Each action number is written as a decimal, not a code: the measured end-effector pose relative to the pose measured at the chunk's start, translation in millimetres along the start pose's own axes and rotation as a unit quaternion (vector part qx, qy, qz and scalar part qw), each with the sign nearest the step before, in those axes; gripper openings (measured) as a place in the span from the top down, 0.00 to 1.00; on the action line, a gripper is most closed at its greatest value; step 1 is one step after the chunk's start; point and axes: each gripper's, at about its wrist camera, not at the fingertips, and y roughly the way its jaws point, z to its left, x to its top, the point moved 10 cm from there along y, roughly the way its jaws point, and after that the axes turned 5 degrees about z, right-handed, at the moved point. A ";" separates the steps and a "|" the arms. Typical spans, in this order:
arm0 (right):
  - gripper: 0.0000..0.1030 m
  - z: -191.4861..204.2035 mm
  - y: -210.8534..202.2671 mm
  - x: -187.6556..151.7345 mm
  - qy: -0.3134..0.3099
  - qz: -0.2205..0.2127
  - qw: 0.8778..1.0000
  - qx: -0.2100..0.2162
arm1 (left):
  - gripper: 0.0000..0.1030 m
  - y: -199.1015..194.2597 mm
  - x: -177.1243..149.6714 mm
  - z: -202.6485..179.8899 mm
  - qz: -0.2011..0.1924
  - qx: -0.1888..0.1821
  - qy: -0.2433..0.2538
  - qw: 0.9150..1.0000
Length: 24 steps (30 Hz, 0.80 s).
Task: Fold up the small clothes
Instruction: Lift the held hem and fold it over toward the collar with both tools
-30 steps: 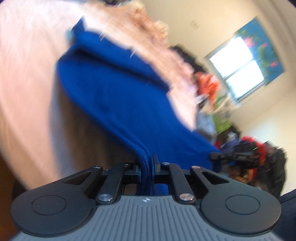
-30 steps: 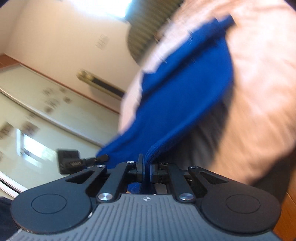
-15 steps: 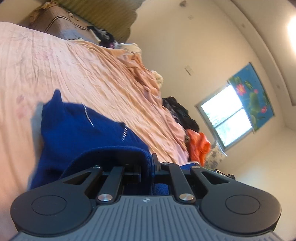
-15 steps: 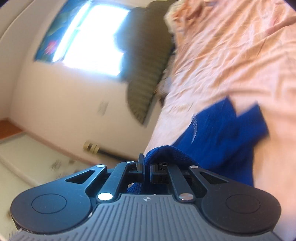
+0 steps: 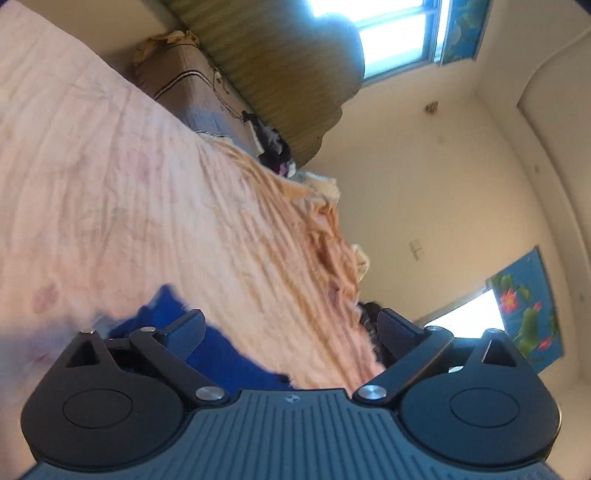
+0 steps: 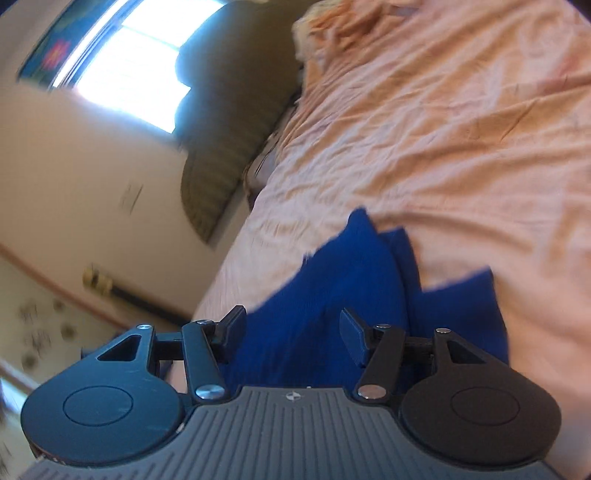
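Presently, the left gripper (image 5: 290, 330) has its jaws spread wide, with nothing between them. A blue garment (image 5: 207, 347) lies on the bed just below and beyond the left finger, partly hidden behind it; whether the finger touches the cloth cannot be told. The right gripper (image 6: 293, 328) likewise has its jaws well apart and grips nothing. In the right wrist view the blue garment (image 6: 332, 302) lies directly ahead of the jaws and fills the gap between them, folded over on itself, with a second layer showing at its right side and a pointed corner at its far end. Whether the finger pads touch the cloth cannot be told.

The garment rests near the bed's close edge on a peach bedsheet (image 6: 461, 129), which is wrinkled and runs away toward the far end of the bed. Beyond the sheet in the left wrist view sit a brown pillow (image 5: 184, 79) and a small heap of dark clothes (image 5: 273, 142). Behind these stands a green striped headboard (image 5: 280, 59), and past it a bright window (image 5: 391, 33) with a blue floral curtain (image 5: 461, 29). Both views are blurred.
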 end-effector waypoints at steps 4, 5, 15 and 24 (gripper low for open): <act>0.42 4.6 -48.3 -59.9 -0.042 0.031 0.998 -0.032 | 0.03 -42.4 -47.1 34.1 0.011 0.125 0.040 0.991; 0.42 -0.3 -59.0 -76.1 -0.039 0.036 0.998 -0.043 | 0.03 -56.1 -62.2 40.9 0.008 0.143 0.048 0.989; 0.42 -34.0 -76.1 -119.0 0.093 -0.012 0.994 -0.048 | 0.03 -106.8 -151.3 41.2 -0.052 0.075 -0.029 0.995; 0.92 -36.7 -36.5 -97.2 0.133 -0.064 0.986 -0.083 | 0.91 -51.4 -143.2 69.3 -0.034 0.177 -0.046 0.983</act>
